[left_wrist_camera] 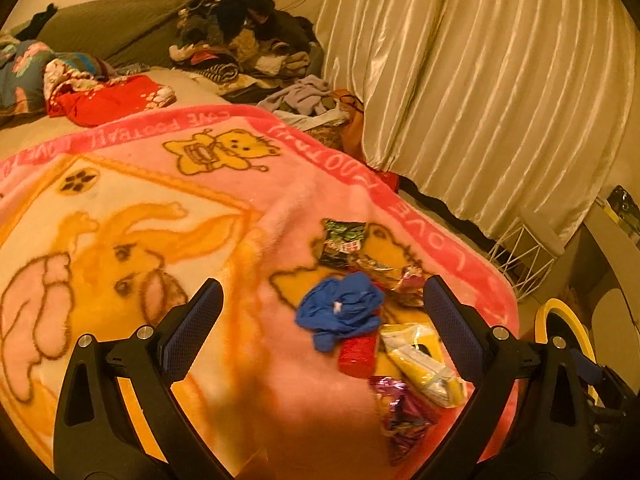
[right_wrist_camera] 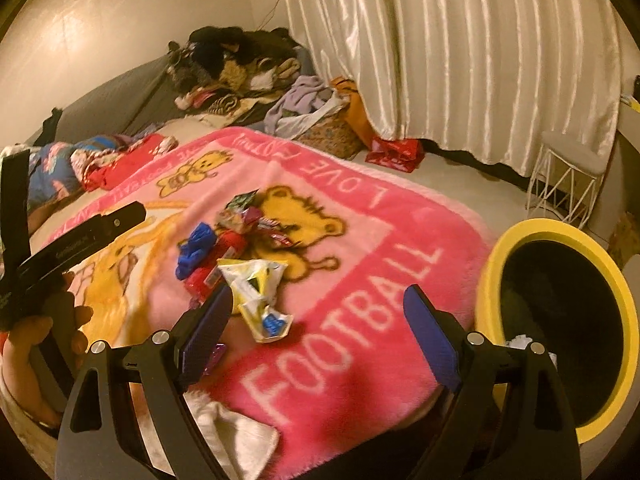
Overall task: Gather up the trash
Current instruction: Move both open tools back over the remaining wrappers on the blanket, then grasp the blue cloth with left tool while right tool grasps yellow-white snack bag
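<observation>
Now both wide-open, empty, right gripper (right_wrist_camera: 318, 312) should straddle the yellow-white wrapper (right_wrist_camera: 256, 288) before pinching, left gripper (left_wrist_camera: 322, 308) the blue glove (left_wrist_camera: 340, 312), bin (right_wrist_camera: 492, 264) beside

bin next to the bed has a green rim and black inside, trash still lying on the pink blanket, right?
Not quite: the bin has a yellow rim, not green, as the right wrist view shows. The rest holds: its inside is black, and the trash lies on the pink blanket.
</observation>
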A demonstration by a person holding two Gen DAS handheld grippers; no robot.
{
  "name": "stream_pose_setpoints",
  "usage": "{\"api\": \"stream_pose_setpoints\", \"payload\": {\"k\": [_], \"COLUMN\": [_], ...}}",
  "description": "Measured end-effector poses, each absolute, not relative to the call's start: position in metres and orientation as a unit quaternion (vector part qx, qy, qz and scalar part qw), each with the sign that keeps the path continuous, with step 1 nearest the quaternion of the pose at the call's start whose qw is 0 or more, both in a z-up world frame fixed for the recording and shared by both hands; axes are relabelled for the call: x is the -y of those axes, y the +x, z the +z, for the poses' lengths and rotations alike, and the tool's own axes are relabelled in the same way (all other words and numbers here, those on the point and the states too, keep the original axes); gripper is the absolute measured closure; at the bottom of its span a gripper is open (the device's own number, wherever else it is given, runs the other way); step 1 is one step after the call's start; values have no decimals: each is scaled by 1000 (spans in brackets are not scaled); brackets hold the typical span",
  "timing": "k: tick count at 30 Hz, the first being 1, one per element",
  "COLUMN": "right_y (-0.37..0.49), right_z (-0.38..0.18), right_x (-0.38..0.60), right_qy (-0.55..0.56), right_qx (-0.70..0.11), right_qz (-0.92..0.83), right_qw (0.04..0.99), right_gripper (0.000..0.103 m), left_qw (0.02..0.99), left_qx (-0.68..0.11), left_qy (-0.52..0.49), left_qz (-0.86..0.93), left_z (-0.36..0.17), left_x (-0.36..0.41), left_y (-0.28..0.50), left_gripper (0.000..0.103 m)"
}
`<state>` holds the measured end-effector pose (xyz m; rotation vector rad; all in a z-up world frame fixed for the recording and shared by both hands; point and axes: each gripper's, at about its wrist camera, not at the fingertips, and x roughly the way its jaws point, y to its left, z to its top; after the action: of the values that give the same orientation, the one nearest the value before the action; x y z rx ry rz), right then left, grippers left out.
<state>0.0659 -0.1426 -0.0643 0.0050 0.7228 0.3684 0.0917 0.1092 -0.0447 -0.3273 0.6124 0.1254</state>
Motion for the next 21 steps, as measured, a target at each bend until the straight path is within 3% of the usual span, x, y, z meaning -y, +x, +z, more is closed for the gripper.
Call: {"api": "stream_pose_setpoints", "payload": {"k": [9,13,17,21], "right_y": [84,93,103,110], "right_z": [-84,-95,-106,-116], "right_x": [119,109,102,92], "right_qy": [-14,-21,-20,-28], "right_qx": [-387,-403,-429,-448], "right_qz": [190,197,205,213], "right_qw": [902,893,879,868], "right_gripper": [19,19,26,34], "left_qw": [929,921,912,908], "left_qx": [-326,-343,-364,-378], "left_qy": [-170,-183,-188,-179], "left_qz": [51,15,-5,-22], "left_z": [-59,-66,-77,-83], "left_x": [-124,-121,-116,-107], "left_y": [102,112,124,134], "left_gripper": [13,21,35,40]}}
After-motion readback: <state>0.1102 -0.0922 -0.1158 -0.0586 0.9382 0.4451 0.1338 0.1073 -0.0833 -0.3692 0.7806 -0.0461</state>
